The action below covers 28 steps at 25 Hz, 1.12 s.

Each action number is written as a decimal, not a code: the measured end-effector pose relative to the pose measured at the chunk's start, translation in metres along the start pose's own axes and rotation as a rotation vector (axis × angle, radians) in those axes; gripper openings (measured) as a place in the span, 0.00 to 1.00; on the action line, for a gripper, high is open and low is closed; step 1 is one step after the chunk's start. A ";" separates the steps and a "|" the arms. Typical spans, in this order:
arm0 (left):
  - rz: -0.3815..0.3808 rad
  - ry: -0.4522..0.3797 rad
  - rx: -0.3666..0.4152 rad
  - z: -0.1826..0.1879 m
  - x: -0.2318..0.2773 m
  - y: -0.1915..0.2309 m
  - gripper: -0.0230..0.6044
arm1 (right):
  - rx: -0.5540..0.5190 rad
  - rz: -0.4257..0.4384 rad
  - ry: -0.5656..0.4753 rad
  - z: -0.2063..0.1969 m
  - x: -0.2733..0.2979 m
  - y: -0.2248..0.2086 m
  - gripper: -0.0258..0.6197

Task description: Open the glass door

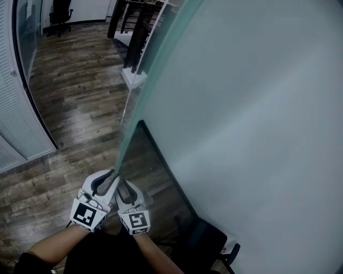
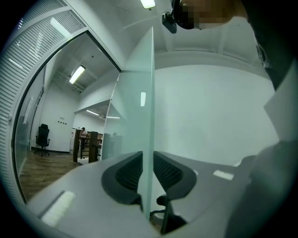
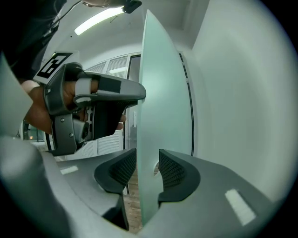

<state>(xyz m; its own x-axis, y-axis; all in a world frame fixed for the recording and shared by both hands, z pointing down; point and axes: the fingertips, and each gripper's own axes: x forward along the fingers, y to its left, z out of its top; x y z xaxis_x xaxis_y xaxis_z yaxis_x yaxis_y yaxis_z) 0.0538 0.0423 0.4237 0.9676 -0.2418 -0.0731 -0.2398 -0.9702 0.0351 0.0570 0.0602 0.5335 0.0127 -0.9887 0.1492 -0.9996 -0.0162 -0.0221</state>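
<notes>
The frosted glass door (image 1: 241, 107) fills the right of the head view, and its free edge runs down to both grippers. My left gripper (image 1: 107, 179) has both pads against that edge (image 2: 148, 116), so it is shut on the glass. Just beside it, my right gripper (image 1: 124, 191) has the edge (image 3: 158, 93) between its jaws. Those jaws stand wide, with thin gaps at the pads, so this gripper is open. In the right gripper view the left gripper (image 3: 93, 111) shows up and to the left, with a hand in it.
A dark wood floor (image 1: 75, 96) runs past the door into a corridor. A white louvred wall (image 1: 16, 123) stands at the left. An office chair (image 1: 59, 16) and dark furniture legs (image 1: 136, 37) are at the back. A black chair (image 1: 206, 241) shows through the glass, low down.
</notes>
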 end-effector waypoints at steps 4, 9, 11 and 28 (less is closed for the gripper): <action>-0.010 -0.013 -0.012 0.002 0.006 -0.011 0.15 | 0.008 0.004 -0.016 0.006 -0.002 -0.008 0.29; -0.008 -0.004 -0.054 -0.002 0.012 -0.021 0.15 | -0.006 0.015 -0.029 0.003 0.002 -0.009 0.28; -0.014 -0.001 -0.060 -0.003 0.017 -0.026 0.16 | -0.007 -0.002 -0.024 0.002 0.003 -0.014 0.28; -0.159 0.004 -0.094 -0.013 0.048 -0.063 0.17 | 0.039 -0.129 0.025 -0.017 -0.009 -0.067 0.19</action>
<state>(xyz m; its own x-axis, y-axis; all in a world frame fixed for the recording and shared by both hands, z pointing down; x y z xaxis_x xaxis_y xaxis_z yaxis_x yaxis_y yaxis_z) 0.1164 0.0918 0.4310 0.9930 -0.0856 -0.0808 -0.0759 -0.9903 0.1168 0.1235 0.0730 0.5503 0.1400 -0.9741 0.1774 -0.9880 -0.1492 -0.0396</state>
